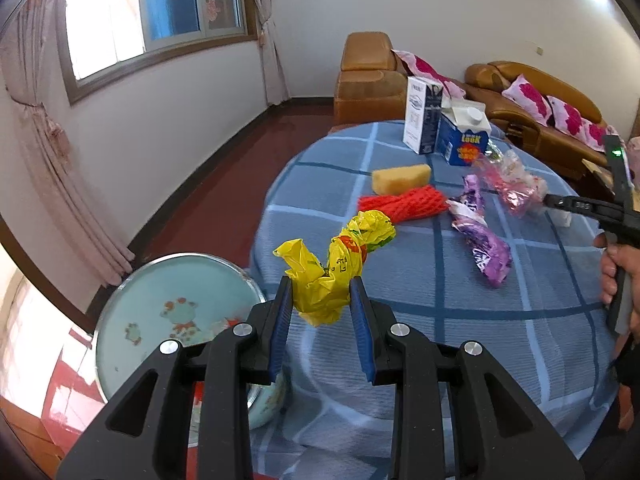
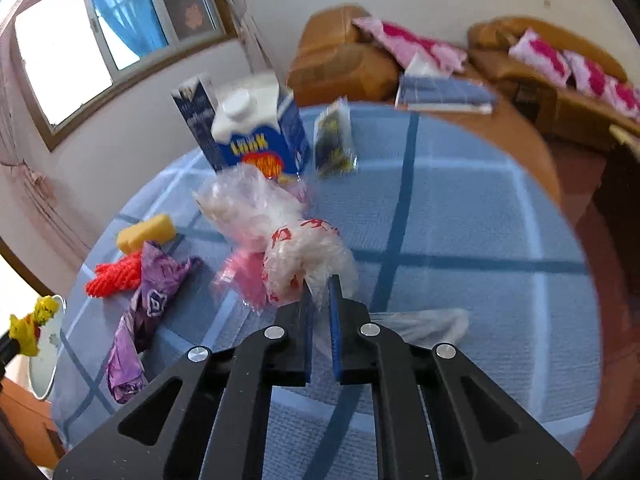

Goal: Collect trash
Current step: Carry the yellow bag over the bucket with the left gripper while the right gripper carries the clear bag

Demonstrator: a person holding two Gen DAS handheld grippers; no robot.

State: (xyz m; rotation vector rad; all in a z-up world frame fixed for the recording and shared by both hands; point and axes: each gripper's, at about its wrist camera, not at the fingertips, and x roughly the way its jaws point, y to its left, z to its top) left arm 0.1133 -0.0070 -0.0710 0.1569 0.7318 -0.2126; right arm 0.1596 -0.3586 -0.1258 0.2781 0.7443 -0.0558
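Observation:
My left gripper (image 1: 322, 288) is shut on a crumpled yellow plastic bag (image 1: 336, 264), held above the table's left edge, near a pale blue enamel basin (image 1: 168, 312) below. The bag also shows in the right wrist view (image 2: 30, 326). My right gripper (image 2: 320, 284) is shut on a clear plastic bag with red print (image 2: 280, 236), lifted over the table; it also shows in the left wrist view (image 1: 512, 180). A purple wrapper (image 1: 480, 236) (image 2: 140, 312) and red foam net (image 1: 404, 202) (image 2: 116, 278) lie on the blue checked tablecloth (image 1: 480, 340).
A yellow sponge (image 1: 400, 178), a blue milk carton (image 1: 462, 136) and a white-and-blue box (image 1: 422, 120) stand at the table's far side. A small green packet (image 2: 334, 140) and a clear bag (image 2: 424, 322) lie on the cloth. Brown sofas (image 1: 372, 76) stand behind.

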